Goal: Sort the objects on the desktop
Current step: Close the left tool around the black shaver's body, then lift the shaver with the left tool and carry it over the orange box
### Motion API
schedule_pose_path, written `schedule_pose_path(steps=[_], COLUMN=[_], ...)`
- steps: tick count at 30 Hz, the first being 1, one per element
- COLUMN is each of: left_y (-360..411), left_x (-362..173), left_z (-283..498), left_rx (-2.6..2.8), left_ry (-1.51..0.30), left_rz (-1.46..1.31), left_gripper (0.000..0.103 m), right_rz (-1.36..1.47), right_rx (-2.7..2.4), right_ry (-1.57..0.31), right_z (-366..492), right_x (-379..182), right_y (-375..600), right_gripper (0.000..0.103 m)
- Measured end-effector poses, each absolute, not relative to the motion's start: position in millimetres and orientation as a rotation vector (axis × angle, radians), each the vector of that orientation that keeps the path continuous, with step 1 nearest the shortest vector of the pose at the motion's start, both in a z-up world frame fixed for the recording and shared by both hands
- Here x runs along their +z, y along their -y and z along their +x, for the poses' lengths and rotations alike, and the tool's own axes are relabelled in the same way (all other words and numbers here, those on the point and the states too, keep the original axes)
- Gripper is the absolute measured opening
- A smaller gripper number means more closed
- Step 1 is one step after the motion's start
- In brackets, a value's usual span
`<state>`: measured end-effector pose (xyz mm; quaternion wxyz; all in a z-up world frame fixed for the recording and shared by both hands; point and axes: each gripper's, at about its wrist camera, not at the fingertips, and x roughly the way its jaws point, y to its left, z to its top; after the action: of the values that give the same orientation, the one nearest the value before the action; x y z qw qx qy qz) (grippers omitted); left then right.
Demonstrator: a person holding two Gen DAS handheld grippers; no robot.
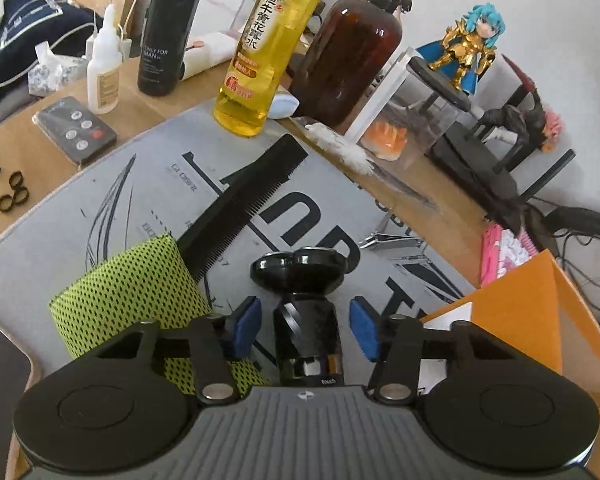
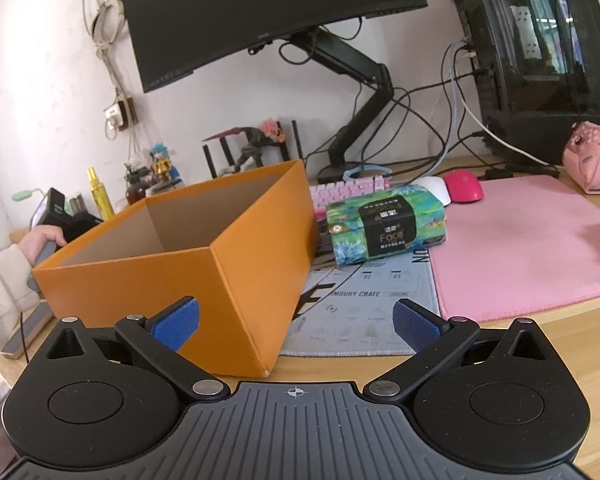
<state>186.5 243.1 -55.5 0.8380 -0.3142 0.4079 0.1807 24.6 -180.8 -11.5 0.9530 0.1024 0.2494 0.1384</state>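
A black electric shaver (image 1: 300,270) stands upright on the grey desk mat (image 1: 140,184). My left gripper (image 1: 306,330) is open around the shaver's body, with a small gap showing at each blue pad. A black comb (image 1: 240,200) and a lime-green mesh roll (image 1: 128,284) lie to the left, and a nail clipper (image 1: 392,240) lies to the right. The open orange box (image 2: 172,264) sits on the desk; its corner (image 1: 512,312) appears at the right of the left wrist view. My right gripper (image 2: 296,320) hangs open with nothing between its fingers, just before the box's near corner.
Bottles (image 1: 268,48), a remote (image 1: 76,130), black hair ties (image 1: 10,192) and figurines (image 1: 468,48) crowd the far desk edge. A tissue pack (image 2: 384,224), pink mouse pad (image 2: 532,240), mice, keyboard, monitor arm (image 2: 352,80) and PC case (image 2: 540,60) stand beyond the box. A person's hand (image 2: 40,240) shows at left.
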Motion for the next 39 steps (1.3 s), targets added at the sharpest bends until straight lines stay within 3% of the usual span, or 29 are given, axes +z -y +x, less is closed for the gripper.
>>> schedule_pose_path(steps=[15,16,17,28,39], left_y=[-240,-238,-236,-241,-244], left_x=[-56,-55,-55,-59,-60], left_z=[206,208,209,204,186], left_rx=[0.409,0.413,0.417,0.403,0.359], left_ry=[-0.878,-0.884,-0.888,-0.833,-0.769], left_rz=[-0.575,-0.553,-0.534,-0.547,-0.609], left_gripper=[0.056,0.055,0.048,0.039,0.038], right_rz=[0.226,0.228,0.229,0.25,0.263], right_rx=[0.279,0.278,0.278,0.273,0.265], right_ry=[-0.515,-0.515,-0.516,-0.519,-0.515], right_z=[21,20,20,14,22], right_x=[-13,-13,-13,-13,-14], right_y=[184,185,185,190,192], right_gripper=[0.103,0.103,0.103,0.103,0.103])
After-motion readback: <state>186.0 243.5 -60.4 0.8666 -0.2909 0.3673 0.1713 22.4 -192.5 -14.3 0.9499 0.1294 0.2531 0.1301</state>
